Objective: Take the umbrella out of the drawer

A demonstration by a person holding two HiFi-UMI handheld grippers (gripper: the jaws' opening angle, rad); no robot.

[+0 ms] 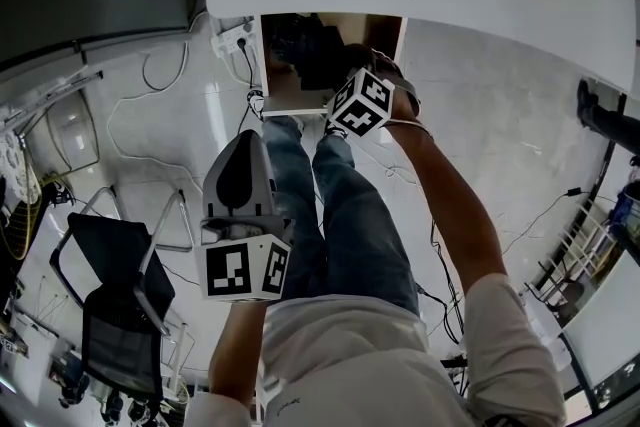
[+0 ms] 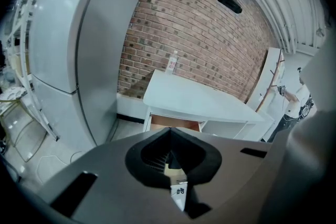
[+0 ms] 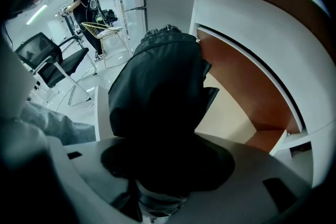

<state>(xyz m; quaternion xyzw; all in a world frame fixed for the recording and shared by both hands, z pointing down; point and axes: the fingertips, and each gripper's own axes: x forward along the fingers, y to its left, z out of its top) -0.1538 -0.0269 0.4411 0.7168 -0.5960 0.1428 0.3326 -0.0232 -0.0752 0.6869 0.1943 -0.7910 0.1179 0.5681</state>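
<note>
— While the right tongs (image 3: 157,168) pinch the black folded umbrella (image 3: 157,86) at its near end, jaws spread wide round the bundle, where does it sit relative to the drawer (image 3: 236,118)?
— Over the open drawer, hanging below the grip. Bare wooden bottom shows just beside it. Cannot tell whether its lower end is above the front wall.
— Left tongs (image 2: 170,132)?
— Pressed together, nothing between them. Well apart from the drawer, pointing toward the white desk (image 2: 199,97).
— Step in hand?
— Judged: lifting out. Grasp made, removal not yet complete.
— Next move?
— Judged: lift straight until the lower end clears the front wall, mind the desk edge overhead, then draw back toward the body. Keep the pinch firm; the cloth could slip.
</note>
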